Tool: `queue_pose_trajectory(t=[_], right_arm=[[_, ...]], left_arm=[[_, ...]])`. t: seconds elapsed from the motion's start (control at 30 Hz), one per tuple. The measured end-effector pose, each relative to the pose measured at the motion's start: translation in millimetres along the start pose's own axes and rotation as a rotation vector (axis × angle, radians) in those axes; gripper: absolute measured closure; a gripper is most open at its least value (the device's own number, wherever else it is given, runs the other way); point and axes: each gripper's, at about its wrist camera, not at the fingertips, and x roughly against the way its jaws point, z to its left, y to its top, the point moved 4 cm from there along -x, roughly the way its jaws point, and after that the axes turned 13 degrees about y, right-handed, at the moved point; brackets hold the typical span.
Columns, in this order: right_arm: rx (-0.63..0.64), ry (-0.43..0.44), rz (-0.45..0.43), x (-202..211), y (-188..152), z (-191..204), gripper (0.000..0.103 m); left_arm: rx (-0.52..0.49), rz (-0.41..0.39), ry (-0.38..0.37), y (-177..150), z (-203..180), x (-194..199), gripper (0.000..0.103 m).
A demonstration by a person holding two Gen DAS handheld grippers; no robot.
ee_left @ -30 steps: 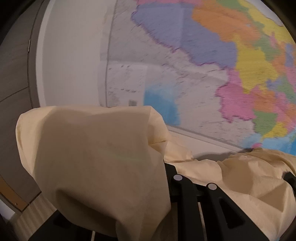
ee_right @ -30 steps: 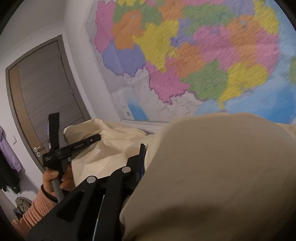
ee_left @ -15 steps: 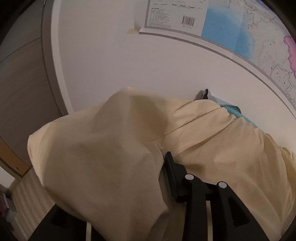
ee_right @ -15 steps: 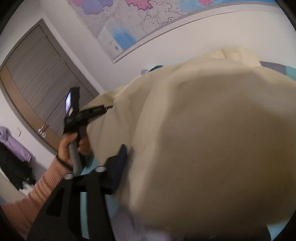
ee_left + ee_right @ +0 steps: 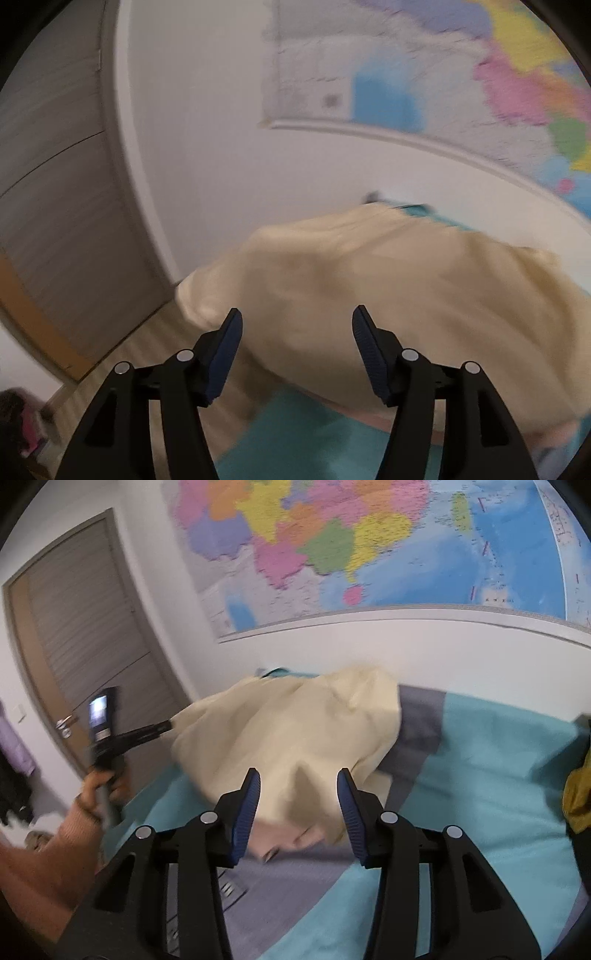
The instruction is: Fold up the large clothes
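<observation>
Both wrist views near, facing wall map (image 5: 369, 546), sharing cream garment (image 5: 388, 295)

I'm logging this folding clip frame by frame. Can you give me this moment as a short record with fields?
garment: cream cloth, heaped on the bed
surface: teal bedspread with a grey band
left gripper: open, empty, cloth just ahead
right gripper: open, empty, cloth just ahead
backdrop: wall map, door
fold state: cloth bunched, not flat
</observation>
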Motion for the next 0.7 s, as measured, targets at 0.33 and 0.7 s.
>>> queue_pose_trajectory(t=[0.33,0.7], right_arm=[[-0.050,0.012,0.250,-83,-49,-9,0.069],[0.045,0.033,0.129,-41,-8,20,0.069]], left_arm=[[-0.101,0.013,-0.130,-30,-62,15,0.036],[-0.136,-0.058,-0.110,-29,-64,26,0.023]])
